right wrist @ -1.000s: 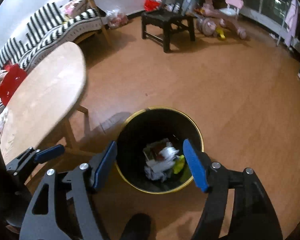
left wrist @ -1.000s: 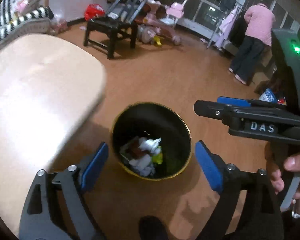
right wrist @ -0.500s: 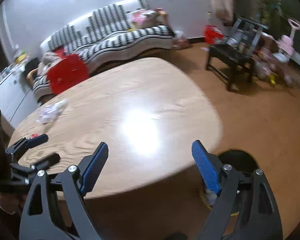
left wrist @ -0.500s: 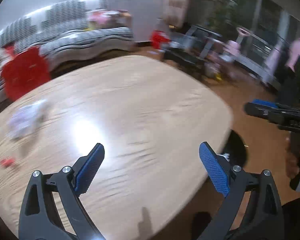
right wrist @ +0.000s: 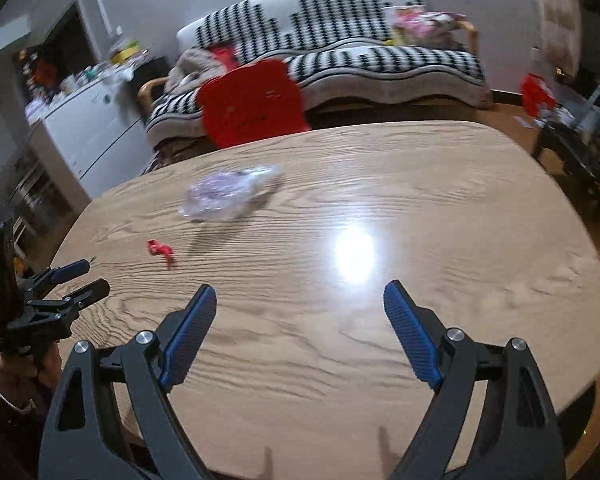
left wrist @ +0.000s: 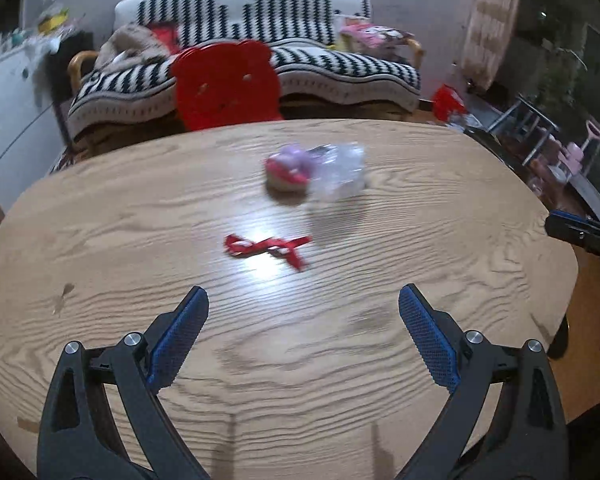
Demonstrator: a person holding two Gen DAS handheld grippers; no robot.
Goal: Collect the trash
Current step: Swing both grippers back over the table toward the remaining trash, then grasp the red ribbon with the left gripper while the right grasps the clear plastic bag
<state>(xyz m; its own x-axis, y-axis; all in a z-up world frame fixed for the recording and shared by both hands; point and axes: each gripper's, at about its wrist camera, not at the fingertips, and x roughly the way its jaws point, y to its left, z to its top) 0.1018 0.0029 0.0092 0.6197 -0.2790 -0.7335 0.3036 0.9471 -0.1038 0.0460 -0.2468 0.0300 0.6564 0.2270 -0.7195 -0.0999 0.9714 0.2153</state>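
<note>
A red torn wrapper (left wrist: 269, 249) lies on the wooden table (left wrist: 140, 216) ahead of my left gripper (left wrist: 303, 320), which is open and empty above the table. Beyond it lies a crumpled clear plastic bag with a pink and purple item (left wrist: 316, 172). In the right wrist view the bag (right wrist: 228, 194) and red wrapper (right wrist: 162, 251) lie far left; my right gripper (right wrist: 300, 316) is open and empty over the table's near middle. The left gripper (right wrist: 72, 284) shows at that view's left edge. The trash bin is hidden.
A red chair (left wrist: 226, 84) stands at the table's far side, with a black-and-white striped sofa (left wrist: 340, 68) behind. A white cabinet (right wrist: 88, 128) stands at the left. A dark bench (right wrist: 580, 152) stands on the floor at the right.
Both grippers have swung from over the black bin on the floor up to the table top. The trash on the table is now nearer and centred before the left gripper.
</note>
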